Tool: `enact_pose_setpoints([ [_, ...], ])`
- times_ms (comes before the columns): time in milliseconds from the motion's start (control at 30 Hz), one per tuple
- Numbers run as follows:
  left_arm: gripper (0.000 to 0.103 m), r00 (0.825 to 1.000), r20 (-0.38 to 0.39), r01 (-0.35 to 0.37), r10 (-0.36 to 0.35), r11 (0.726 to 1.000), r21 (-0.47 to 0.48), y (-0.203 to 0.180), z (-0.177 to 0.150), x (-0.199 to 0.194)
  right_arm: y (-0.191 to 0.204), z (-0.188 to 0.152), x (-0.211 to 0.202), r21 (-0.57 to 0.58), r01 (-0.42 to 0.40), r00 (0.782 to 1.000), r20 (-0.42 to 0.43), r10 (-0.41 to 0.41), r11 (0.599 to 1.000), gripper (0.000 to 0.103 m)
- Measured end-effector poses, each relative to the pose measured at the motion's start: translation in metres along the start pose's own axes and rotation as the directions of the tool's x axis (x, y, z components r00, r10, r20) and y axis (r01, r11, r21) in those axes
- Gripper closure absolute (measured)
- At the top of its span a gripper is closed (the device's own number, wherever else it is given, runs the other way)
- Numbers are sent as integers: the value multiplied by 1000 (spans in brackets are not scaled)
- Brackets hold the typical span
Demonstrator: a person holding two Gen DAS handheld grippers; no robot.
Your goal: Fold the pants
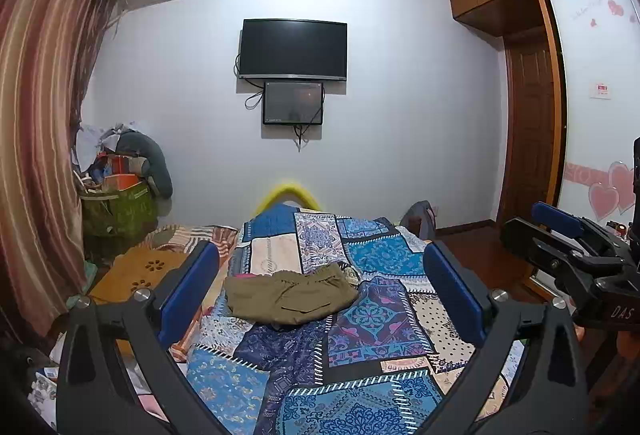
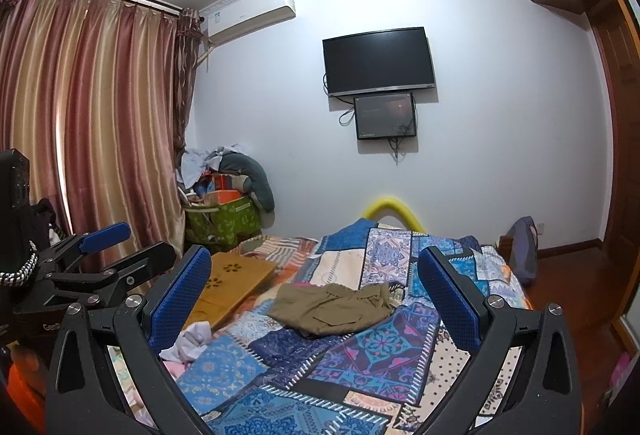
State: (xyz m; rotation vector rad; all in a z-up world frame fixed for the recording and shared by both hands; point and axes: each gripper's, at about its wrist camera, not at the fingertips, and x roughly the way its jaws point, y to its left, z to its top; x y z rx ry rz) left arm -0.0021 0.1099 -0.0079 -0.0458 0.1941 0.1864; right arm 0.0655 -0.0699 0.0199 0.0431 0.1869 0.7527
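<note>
Olive-green pants point(image 1: 290, 297) lie crumpled in a loose heap on a blue patchwork bedspread point(image 1: 360, 375); they also show in the right wrist view point(image 2: 332, 309). My left gripper point(image 1: 320, 267) is open and empty, held above the bed well short of the pants. My right gripper point(image 2: 316, 275) is open and empty too, likewise short of the pants. The right gripper shows at the right edge of the left wrist view point(image 1: 560, 231), and the left gripper at the left of the right wrist view point(image 2: 108, 251).
A wooden lap tray point(image 2: 232, 283) lies on the bed left of the pants. White cloth point(image 2: 188, 345) sits near the bed's left side. A green bag piled with clutter point(image 2: 222, 219) stands by the curtain point(image 2: 92, 123). A TV point(image 1: 292, 49) hangs on the wall; a wardrobe point(image 1: 524, 123) is right.
</note>
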Motion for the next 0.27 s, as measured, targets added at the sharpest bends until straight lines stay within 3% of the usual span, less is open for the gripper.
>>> enact_pose_setpoints([
  [267, 0, 1000, -6, -1, 1, 1000, -4, 1, -1, 2, -1, -1, 0, 3, 1, 1000, -5, -1, 1000, 0],
])
